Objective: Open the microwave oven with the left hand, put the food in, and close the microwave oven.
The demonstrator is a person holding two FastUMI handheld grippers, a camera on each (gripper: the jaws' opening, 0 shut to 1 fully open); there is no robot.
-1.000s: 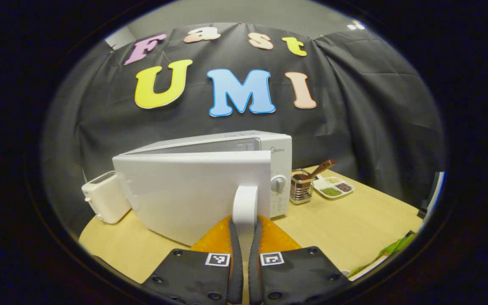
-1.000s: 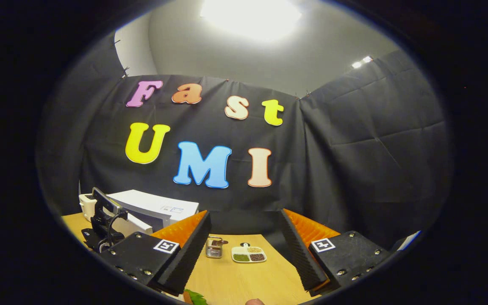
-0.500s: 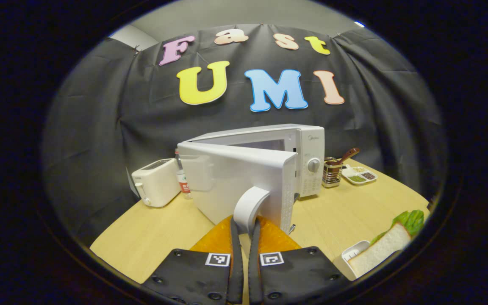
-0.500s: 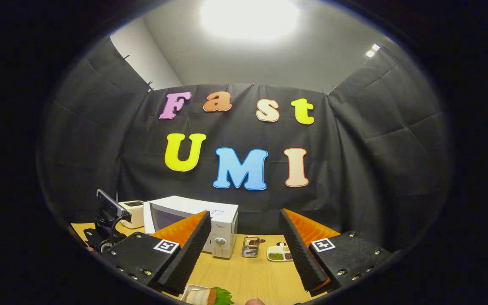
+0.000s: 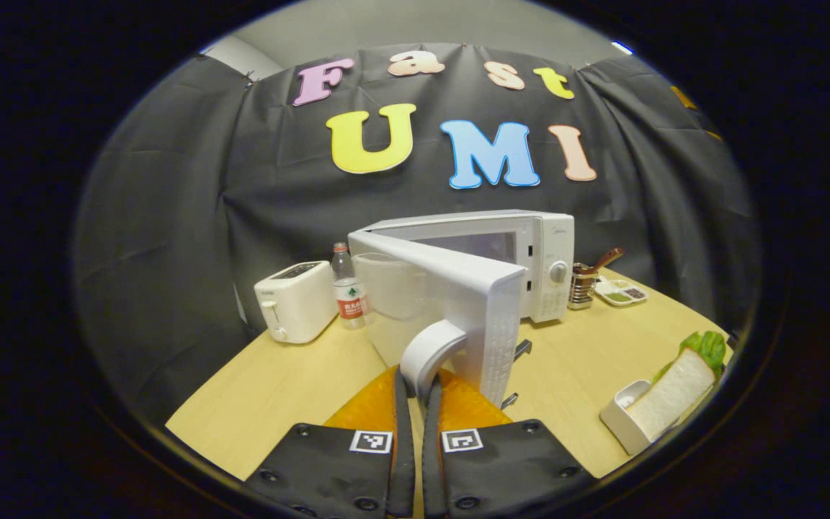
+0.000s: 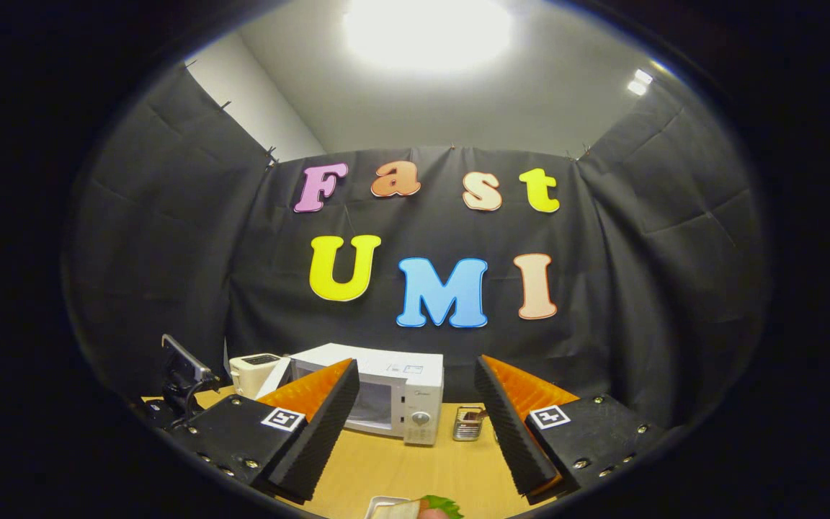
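A white microwave (image 5: 548, 249) stands at the back of the wooden table (image 5: 278, 404). Its door (image 5: 451, 295) is swung well out toward me, and the cavity behind it shows. My left gripper (image 5: 416, 380) is shut on the door's white handle (image 5: 426, 349). To the right, near the table's edge, a sandwich with lettuce (image 5: 674, 393) lies in a white dish (image 5: 620, 422). In the right gripper view my right gripper (image 6: 415, 367) is open and holds nothing. It hovers above the sandwich (image 6: 422, 508) and faces the microwave (image 6: 404, 393). The left gripper's body (image 6: 181, 382) shows at the left.
A white toaster (image 5: 296, 310) and a water bottle (image 5: 348, 288) stand left of the microwave. A metal utensil holder (image 5: 583, 282) and a divided spice tray (image 5: 620, 292) sit to its right. Black cloth walls close the booth behind and at the sides.
The left gripper has pulled the handle and the door has swung much wider. The right gripper's view has shifted, so the microwave now sits near its middle.
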